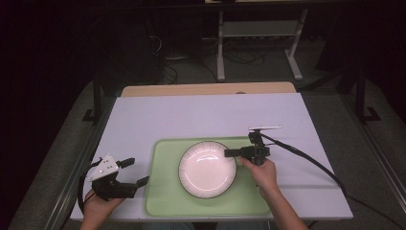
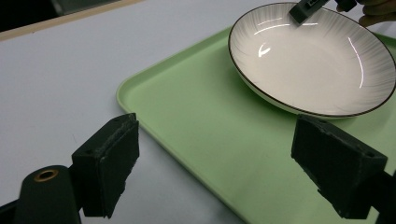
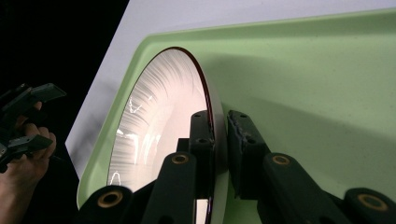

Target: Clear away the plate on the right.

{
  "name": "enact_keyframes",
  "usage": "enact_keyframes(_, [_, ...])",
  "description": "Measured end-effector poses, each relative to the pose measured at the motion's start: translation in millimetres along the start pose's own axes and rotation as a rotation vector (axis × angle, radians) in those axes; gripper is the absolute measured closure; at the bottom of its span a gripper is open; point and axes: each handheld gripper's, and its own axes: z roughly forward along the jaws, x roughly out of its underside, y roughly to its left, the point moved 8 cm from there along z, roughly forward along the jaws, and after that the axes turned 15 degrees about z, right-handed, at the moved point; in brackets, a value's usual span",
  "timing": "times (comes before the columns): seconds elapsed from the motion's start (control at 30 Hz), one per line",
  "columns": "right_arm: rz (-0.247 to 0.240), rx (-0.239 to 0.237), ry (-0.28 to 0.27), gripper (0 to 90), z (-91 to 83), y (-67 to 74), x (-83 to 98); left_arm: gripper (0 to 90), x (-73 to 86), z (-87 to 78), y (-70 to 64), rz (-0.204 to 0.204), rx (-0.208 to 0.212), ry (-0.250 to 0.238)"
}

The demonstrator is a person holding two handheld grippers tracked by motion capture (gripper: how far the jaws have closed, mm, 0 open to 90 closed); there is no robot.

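1. High view: the white plate lies in the middle of the green tray, which sits on the near half of the white table. The right gripper reaches in from the right and pinches the plate's right rim, a hold that looks suited to lifting or tilting it by the edge. The left gripper waits on the table just left of the tray, jaws spread and holding nothing. The far half of the table is bare, so there is open room to carry the plate that way; the tray's raised lip surrounds it on all sides.

2. Left gripper view: both pads stand wide apart, one over the table, one over the tray. The plate sits farther in, untouched by them, with the right gripper on its far rim.

3. Right gripper view: the jaws are clamped on the plate's dark-lined rim, one pad inside, one outside. The tray floor beyond is free.
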Motion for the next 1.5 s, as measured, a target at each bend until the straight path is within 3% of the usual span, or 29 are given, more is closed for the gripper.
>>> enact_keyframes(0.43, [-0.008, 0.017, 0.018, 80.3, -3.3, -3.8, 4.1, 15.0, 0.3, 0.4, 0.0, -0.001, 0.001, 0.001])
enact_keyframes(0.83, [-0.001, 0.086, 0.066, 82.1, -0.4, -22.6, 16.4, 15.0, 0.7, 1.0, -0.3, 0.001, 0.004, 0.004])
enact_keyframes(1.5, [-0.047, 0.086, 0.039, 79.0, -0.8, -23.8, 16.6, 15.0, 1.3, 1.9, -1.4, 0.003, 0.005, 0.012])
